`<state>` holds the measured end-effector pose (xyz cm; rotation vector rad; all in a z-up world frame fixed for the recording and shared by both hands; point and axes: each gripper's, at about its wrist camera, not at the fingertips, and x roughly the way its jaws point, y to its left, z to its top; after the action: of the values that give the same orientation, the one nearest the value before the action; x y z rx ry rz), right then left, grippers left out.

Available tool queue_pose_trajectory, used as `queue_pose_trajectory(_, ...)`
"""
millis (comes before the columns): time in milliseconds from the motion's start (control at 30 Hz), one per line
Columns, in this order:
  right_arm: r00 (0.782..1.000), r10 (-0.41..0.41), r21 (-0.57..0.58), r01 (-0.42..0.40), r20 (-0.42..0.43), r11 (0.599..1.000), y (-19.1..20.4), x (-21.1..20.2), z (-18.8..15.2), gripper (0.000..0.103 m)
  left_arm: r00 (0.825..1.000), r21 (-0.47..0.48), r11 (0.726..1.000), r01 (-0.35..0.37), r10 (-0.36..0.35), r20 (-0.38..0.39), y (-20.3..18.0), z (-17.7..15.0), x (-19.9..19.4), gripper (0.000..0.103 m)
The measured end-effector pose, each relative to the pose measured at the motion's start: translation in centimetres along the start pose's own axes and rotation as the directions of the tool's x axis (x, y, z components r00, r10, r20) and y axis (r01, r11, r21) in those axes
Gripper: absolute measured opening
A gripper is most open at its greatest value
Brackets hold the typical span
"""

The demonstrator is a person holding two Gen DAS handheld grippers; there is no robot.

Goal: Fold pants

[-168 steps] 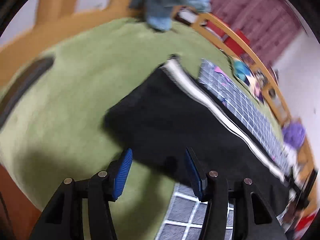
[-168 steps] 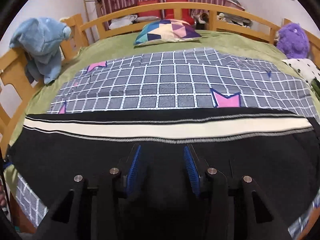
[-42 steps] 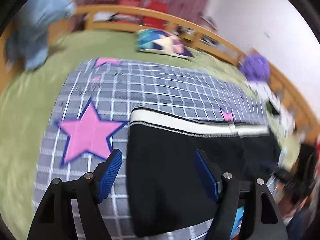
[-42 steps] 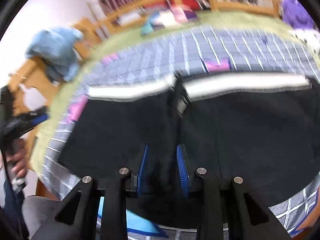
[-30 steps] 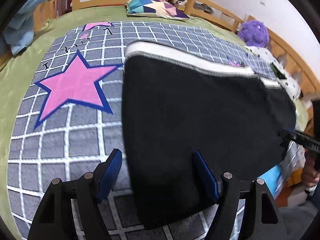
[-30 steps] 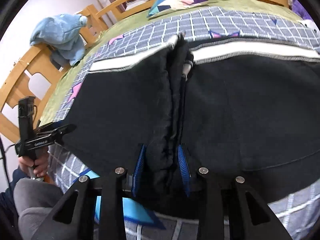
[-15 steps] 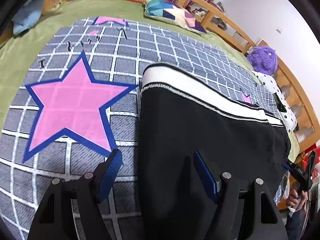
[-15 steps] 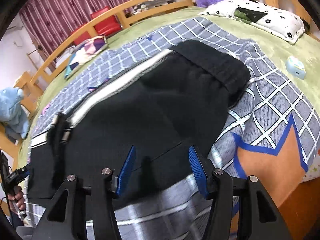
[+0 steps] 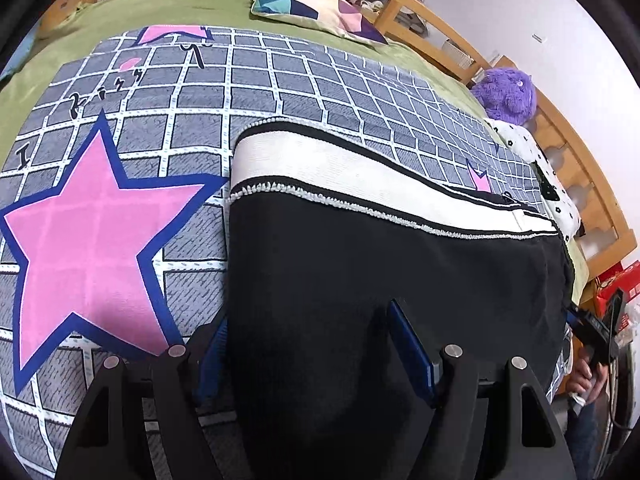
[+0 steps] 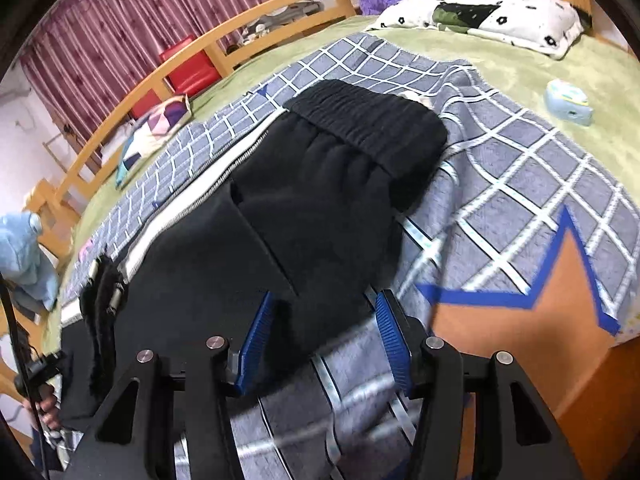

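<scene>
Pants half-folded on bed, both grippers spread at the near edge

Bed w/ green sheet (image 9: 168, 4) carries a grey checked blanket (image 9: 280, 68), which gives a flat, wide surface for folding. The black pants (image 9: 360, 260) lie on that blanket, laid lengthwise across it; white side stripe (image 9: 340, 168) runs along the far edge, so the legs look stacked one on the other. In the right wrist view the elastic waistband (image 10: 360, 116) sits at the far end, and a folded-over layer lies on top of the cloth nearer the camera, prob. the first crosswise fold.

Left gripper (image 9: 316, 356) is at the folded end, jaws wide apart, straddling the pants' near corner, one finger over blanket, one over cloth; nothing clamped. Right gripper (image 10: 320, 336) is likewise spread, over the near hem towards the waist end, holding nothing. Judged: each sits at one end so both ends can be pinched and lifted together for the next fold.

Smaller bits: patterned pillow (image 9: 312, 4) and purple plush toy (image 9: 506, 94), well apart from the work
</scene>
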<state>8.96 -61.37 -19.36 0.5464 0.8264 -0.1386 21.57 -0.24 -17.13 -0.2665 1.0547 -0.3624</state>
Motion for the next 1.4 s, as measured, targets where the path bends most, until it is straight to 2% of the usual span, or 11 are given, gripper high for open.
queue_pose_trajectory(200, 0.998, 0.058, 0.049, -0.059, 0.015, 0.997, 0.0, 3.3, 2.6, 0.056, 0.995, -0.099, 0.991, 0.094, -0.091, 0.033, 1.7, 0.4, 0.0, 0.064)
queue_pose_trajectory(267, 0.997, 0.076, 0.079, -0.076, 0.004, 0.994, 0.0, 4.3, 3.4, 0.056, 0.995, -0.1, 0.99, 0.1, -0.098, 0.032, 1.5, 0.8, 0.4, 0.051)
queue_pose_trajectory(300, 0.998, 0.066, 0.084, -0.066, 0.003, 0.994, 0.1, 4.4, 3.6, 0.049, 0.996, -0.097, 0.991, 0.091, -0.089, 0.032, 1.3, 0.9, 0.4, 0.04)
queue_pose_trajectory(333, 0.999, 0.049, 0.082, -0.05, 0.01, 0.995, 0.3, 4.2, 3.7, 0.02, 0.996, -0.095, 0.992, 0.084, -0.081, 0.038, 1.0, 1.1, 0.2, 0.018)
queue_pose_trajectory(467, 0.997, 0.012, -0.028, -0.01, 0.082, 1.0, 4.3, 0.6, 4.7, 0.015, 0.989, -0.066, 0.989, 0.132, -0.127, 0.078, -0.6, 2.4, -3.1, 0.011)
queue_pose_trajectory(767, 0.936, 0.272, -0.2, -0.229, 0.225, 0.953, 18.0, -7.9, 10.2, 0.014, 0.968, 0.011, 0.998, 0.058, -0.059, 0.245, 0.0, 6.2, -15.7, 0.012)
queue_pose_trajectory(933, 0.925, 0.339, -0.223, -0.299, 0.17, 0.928, 20.0, -5.4, 8.9, 0.017, 0.976, -0.035, 0.998, -0.051, 0.058, 0.211, 5.9, 5.7, -16.5, 0.013)
queue_pose_trajectory(1033, 0.962, 0.274, -0.174, -0.271, -0.012, 0.947, 18.5, 2.3, 6.7, 0.02, 0.984, -0.107, 0.985, -0.136, 0.147, 0.098, 9.6, 4.2, -11.6, 0.019)
queue_pose_trajectory(1067, 0.974, 0.198, -0.162, -0.214, -0.108, 0.963, 17.8, 6.0, 5.2, 0.022, 0.979, -0.129, 0.973, -0.192, 0.2, 0.048, 10.4, 3.6, -9.8, 0.036)
queue_pose_trajectory(1133, 0.978, 0.036, -0.181, -0.075, -0.207, 0.981, 16.4, 10.6, 2.1, 0.021, 0.937, -0.153, 0.924, -0.35, 0.346, -0.05, 12.1, 2.3, -6.5, 0.047)
queue_pose_trajectory(1400, 0.996, 0.012, -0.257, -0.033, -0.084, 0.966, 16.5, 3.7, 0.9, 0.027, 0.952, -0.116, 0.956, -0.269, 0.282, 0.122, 9.2, -0.6, -11.9, 0.065)
